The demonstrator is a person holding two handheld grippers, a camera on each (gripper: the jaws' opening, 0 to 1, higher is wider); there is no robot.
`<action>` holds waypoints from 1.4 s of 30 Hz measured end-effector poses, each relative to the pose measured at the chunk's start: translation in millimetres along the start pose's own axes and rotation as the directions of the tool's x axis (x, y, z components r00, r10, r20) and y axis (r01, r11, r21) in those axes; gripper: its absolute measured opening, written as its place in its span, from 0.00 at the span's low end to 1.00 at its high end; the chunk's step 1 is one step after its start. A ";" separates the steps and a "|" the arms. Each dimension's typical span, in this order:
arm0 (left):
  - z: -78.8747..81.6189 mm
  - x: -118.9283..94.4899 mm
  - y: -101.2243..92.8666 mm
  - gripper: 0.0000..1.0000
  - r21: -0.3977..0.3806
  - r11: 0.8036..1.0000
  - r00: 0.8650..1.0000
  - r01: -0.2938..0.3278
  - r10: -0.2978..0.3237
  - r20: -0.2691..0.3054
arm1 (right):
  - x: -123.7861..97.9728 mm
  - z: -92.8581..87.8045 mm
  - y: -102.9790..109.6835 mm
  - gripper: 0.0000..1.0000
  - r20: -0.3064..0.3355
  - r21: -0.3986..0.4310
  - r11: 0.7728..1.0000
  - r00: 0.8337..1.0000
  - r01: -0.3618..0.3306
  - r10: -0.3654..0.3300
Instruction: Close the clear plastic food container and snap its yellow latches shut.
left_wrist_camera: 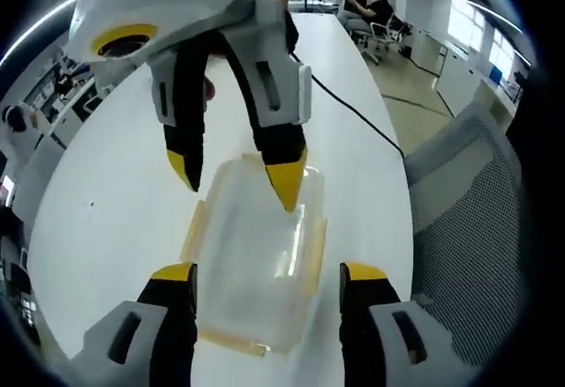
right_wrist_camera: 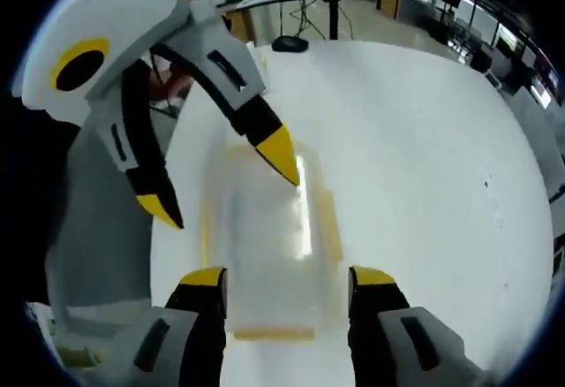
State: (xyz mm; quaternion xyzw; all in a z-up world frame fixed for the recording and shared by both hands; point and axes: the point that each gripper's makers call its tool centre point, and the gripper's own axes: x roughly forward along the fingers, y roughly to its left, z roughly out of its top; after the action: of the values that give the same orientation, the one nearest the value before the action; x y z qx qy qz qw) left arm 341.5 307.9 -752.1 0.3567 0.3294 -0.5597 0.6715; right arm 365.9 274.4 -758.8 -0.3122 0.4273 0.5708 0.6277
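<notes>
**Hovering both grippers over the clear food container**

Sitting flat on the white desk (left_wrist_camera: 106, 219), the clear plastic food container (left_wrist_camera: 256, 263) lies right between the two grippers, lid apparently down on it. Left gripper (left_wrist_camera: 269, 276) has its fingers spread wide, straddling the near end of the box, holding nothing. Right gripper (right_wrist_camera: 287, 281) is likewise wide apart and empty, reaching in from the opposite end with one yellow tip over the lid.

Handling guess: thin-walled plastic, light, smooth and a bit slippery, so it will likely skid on the desk if pushed from one side only. Lid probably flexes in the middle; better to press near the rim. Yellow latches (left_wrist_camera: 314, 244) run along the edges, and those flaps are the place to push, with the other gripper bracing the box.

Hard to tell: whether the lid is fully seated, and which latches are already snapped. Container is blurred in the right gripper view, and its near edge is cut by the fingers. Contents, if any, unreadable. Mesh office chair (left_wrist_camera: 468, 201) stands beside the desk.
</notes>
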 end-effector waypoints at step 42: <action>-43.5 27.3 18.2 0.82 0.215 0.971 0.968 0.104 -0.050 -0.245 | 21.6 -31.4 7.5 0.78 -0.092 -0.149 0.987 0.993 0.058 -0.073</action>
State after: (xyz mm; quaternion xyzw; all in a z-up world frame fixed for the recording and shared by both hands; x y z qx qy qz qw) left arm 361.8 332.8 -796.0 0.4821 0.3552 -0.5725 0.5599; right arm 352.5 257.7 -791.2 -0.3985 0.4040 0.5637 0.6002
